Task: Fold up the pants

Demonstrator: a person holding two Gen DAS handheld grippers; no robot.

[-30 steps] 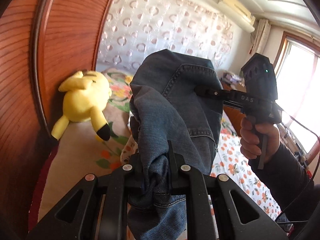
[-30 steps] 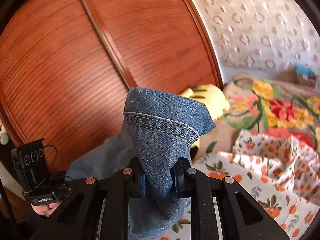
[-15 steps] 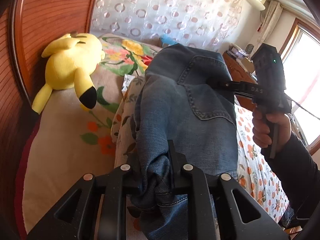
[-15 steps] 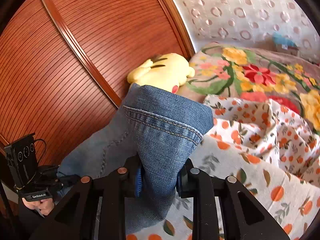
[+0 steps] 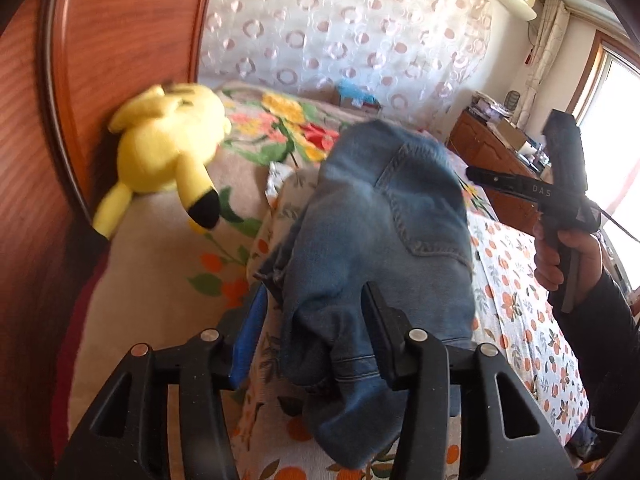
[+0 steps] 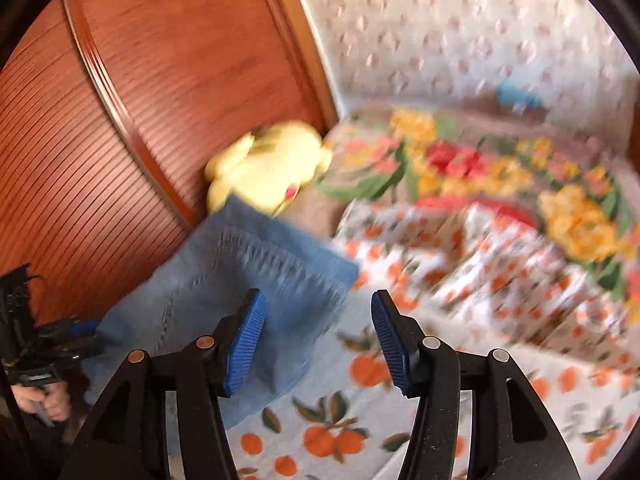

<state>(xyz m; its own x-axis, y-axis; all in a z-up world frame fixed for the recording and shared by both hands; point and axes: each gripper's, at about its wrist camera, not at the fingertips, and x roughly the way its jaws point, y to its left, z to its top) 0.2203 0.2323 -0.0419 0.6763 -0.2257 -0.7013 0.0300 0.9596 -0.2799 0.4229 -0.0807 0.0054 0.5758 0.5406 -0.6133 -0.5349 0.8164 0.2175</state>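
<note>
1. Since a second ago: both tongs were clamped on the jeans [image 5: 380, 248] held up in the air; the jaws of both have just been opening, and the denim now drops onto the orange-print sheet [image 5: 516, 308].
2. Left gripper [image 5: 310, 330]: jaws about half wide. Bunched denim still sits between them, lying against the right-hand finger and clear of the blue pad on the other side, so nothing is pinched. Reads as a release.
3. Right gripper [image 6: 318, 334]: jaws wide. The hem end of the jeans [image 6: 256, 280] lies near its left pad and overlaps it in the picture, but it is not squeezed. The gap itself shows mostly sheet.
4. Where the jeans are: a folded bundle, back pocket up, straight ahead of the left tongs and ahead-left of the right tongs, resting on the bed.
5. Why so: my read is that the fold was made in the air and is being laid down; letting go at both ends together keeps the layers stacked. It may still need smoothing.
6. Outward: a yellow plush toy [image 5: 168, 148] sits ahead-left of both tongs against the wooden headboard [image 5: 120, 40]. A floral blanket [image 5: 288, 120] lies beyond the jeans, with a dotted curtain behind it.
7. Writing: "DAS" is printed on the right tool's body in the left wrist view. No jeans label is readable; right view heavily blurred.
</note>
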